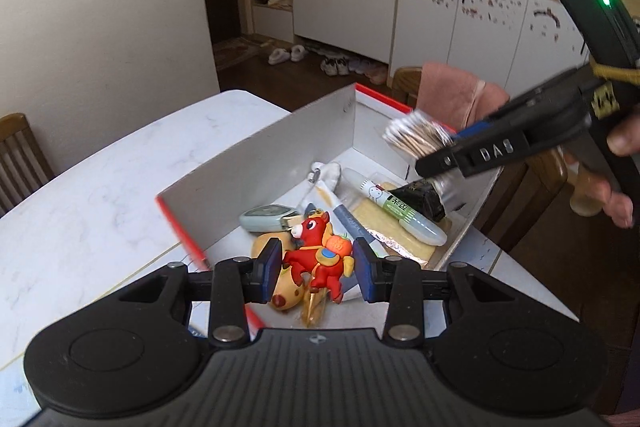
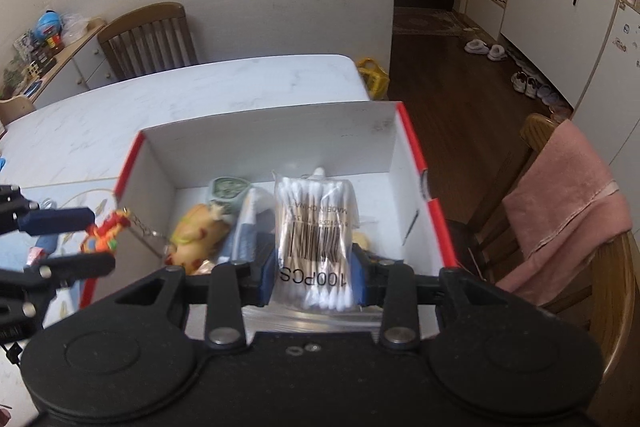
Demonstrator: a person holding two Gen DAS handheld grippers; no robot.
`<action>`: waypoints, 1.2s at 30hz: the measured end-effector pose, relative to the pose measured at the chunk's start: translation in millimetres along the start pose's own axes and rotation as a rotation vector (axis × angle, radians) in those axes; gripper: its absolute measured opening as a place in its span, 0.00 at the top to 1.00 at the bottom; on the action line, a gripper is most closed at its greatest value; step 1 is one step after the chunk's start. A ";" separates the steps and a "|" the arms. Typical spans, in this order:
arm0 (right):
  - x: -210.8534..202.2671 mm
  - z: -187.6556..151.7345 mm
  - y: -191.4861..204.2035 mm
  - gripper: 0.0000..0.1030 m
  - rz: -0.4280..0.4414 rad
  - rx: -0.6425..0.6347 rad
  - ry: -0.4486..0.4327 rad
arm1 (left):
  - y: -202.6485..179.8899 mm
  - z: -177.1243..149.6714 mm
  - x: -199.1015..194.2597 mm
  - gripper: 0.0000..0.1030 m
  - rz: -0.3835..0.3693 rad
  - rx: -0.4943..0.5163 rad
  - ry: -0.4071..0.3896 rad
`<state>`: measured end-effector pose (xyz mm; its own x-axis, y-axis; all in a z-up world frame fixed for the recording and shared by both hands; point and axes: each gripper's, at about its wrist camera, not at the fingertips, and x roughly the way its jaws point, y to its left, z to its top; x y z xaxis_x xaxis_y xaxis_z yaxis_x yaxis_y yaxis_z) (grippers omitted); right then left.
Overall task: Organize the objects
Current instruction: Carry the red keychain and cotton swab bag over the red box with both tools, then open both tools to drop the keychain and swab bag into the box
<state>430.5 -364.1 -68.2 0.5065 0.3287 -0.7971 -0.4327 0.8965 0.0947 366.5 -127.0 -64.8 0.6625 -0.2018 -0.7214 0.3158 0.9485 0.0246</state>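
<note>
A red horse keychain [image 1: 316, 259] is pinched by the left hand-held gripper [image 1: 316, 267] over the shoebox [image 2: 264, 139]; a cotton swab pack [image 2: 314, 239] is clamped in the right hand-held gripper [image 2: 314, 267].

Table [image 2: 208, 87]: white marble-look top, rounded corners, standing against a pale wall. On it: one open cardboard box [image 2: 264, 135], red-edged, white inside, set near the table's right edge. A patterned mat or sheet [image 2: 72, 195] lies flat beside the box's left wall.
</note>
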 end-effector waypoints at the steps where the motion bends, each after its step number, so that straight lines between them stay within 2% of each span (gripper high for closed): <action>1: 2.9 2.1 -2.9 0.65 -0.003 0.002 0.002 | -2.3 2.3 5.7 0.64 -0.001 0.009 0.011; 14: 53.7 26.7 -7.7 0.65 -0.015 -0.008 0.049 | -13.6 10.4 67.8 0.64 0.037 0.077 0.149; 21: 79.2 29.4 4.0 0.65 -0.021 -0.049 0.094 | -7.2 11.2 91.1 0.64 0.054 0.061 0.213; 30: 93.6 27.1 12.0 0.65 -0.014 -0.072 0.130 | -1.5 10.3 105.4 0.64 0.030 0.049 0.272; 36: 91.9 25.1 9.3 0.60 0.004 -0.066 0.130 | -5.2 11.9 108.4 0.63 0.030 0.061 0.287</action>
<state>491.8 -318.1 -125.7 0.4055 0.2869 -0.8679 -0.4845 0.8726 0.0621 444.7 -156.8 -134.9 0.4554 -0.0886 -0.8859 0.3453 0.9347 0.0841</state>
